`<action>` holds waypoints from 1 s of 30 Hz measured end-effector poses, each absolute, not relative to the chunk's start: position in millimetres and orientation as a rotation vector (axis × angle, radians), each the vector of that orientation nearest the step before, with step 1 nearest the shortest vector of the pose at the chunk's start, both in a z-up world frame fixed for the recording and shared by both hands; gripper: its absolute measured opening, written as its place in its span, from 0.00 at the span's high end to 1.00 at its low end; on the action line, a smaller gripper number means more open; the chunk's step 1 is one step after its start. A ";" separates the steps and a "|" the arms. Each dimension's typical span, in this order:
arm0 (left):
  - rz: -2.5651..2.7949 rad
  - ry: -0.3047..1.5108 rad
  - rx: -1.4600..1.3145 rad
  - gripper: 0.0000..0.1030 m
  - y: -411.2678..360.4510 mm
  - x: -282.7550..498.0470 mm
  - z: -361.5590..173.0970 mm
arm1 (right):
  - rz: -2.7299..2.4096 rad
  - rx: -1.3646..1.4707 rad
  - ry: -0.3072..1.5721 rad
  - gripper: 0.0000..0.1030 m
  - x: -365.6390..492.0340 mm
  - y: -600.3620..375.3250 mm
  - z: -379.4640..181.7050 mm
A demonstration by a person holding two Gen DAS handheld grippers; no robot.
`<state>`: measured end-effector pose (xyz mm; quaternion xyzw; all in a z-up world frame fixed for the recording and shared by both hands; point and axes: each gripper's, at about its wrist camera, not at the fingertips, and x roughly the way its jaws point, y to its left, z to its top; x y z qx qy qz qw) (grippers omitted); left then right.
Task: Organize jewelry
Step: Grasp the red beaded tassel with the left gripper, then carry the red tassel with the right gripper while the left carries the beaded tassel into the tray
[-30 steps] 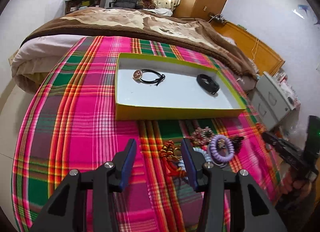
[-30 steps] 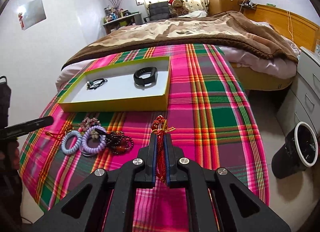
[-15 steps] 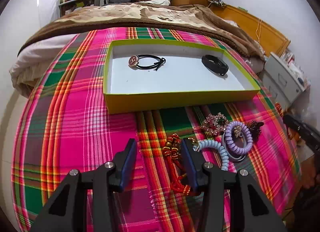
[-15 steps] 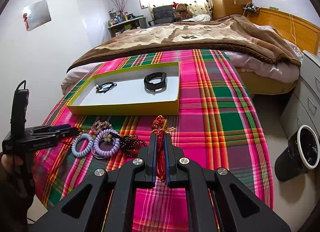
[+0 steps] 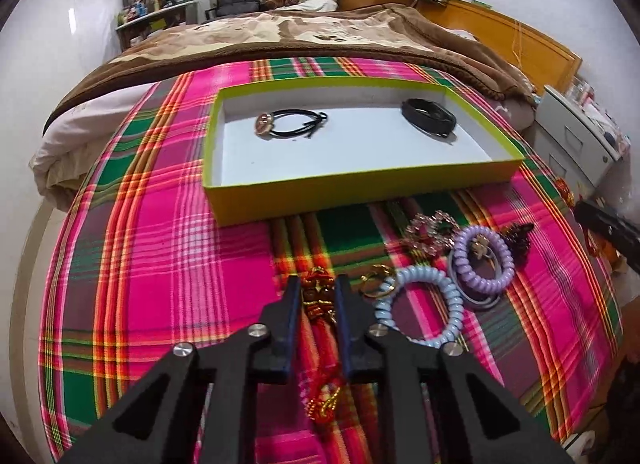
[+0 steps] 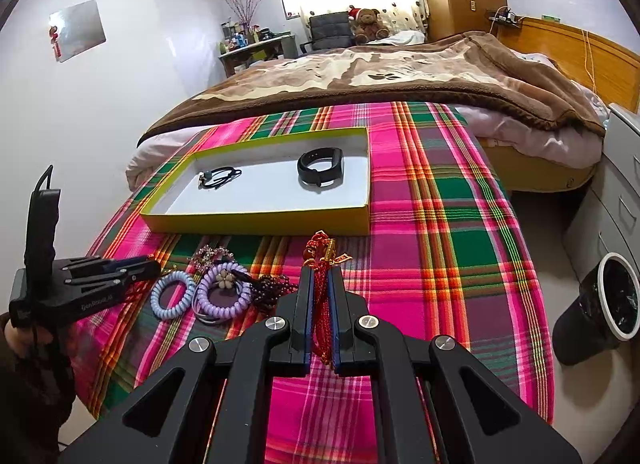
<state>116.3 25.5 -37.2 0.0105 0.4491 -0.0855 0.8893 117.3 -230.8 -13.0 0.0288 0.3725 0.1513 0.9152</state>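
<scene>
My left gripper (image 5: pixel 317 291) is shut on a red and gold beaded bracelet (image 5: pixel 318 296) low over the plaid cloth; it also shows in the right wrist view (image 6: pixel 148 269). My right gripper (image 6: pixel 321 274) is shut on a red and gold knotted charm (image 6: pixel 322 254), held above the cloth. A green-rimmed white box (image 5: pixel 360 184) holds a black hair tie with a charm (image 5: pixel 292 124) and a black band (image 5: pixel 430 116). Loose on the cloth lie a blue coil tie (image 5: pixel 420 308), a purple coil tie (image 5: pixel 482 264), a jewelled piece (image 5: pixel 430 228) and dark beads (image 6: pixel 272 288).
The plaid cloth (image 5: pixel 160 264) covers a round table. A bed with a brown blanket (image 5: pixel 320 40) is behind it. A grey drawer unit (image 6: pixel 616 200) and a black bin (image 6: pixel 600 304) stand at the right.
My left gripper moved right over the red and gold bracelet and closed on it. My right gripper stayed shut on the knotted charm and rose a little.
</scene>
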 end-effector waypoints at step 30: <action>-0.180 0.807 -0.086 0.84 58.0 138.4 16.1 | 0.352 0.029 0.719 0.94 151.6 -200.9 22.9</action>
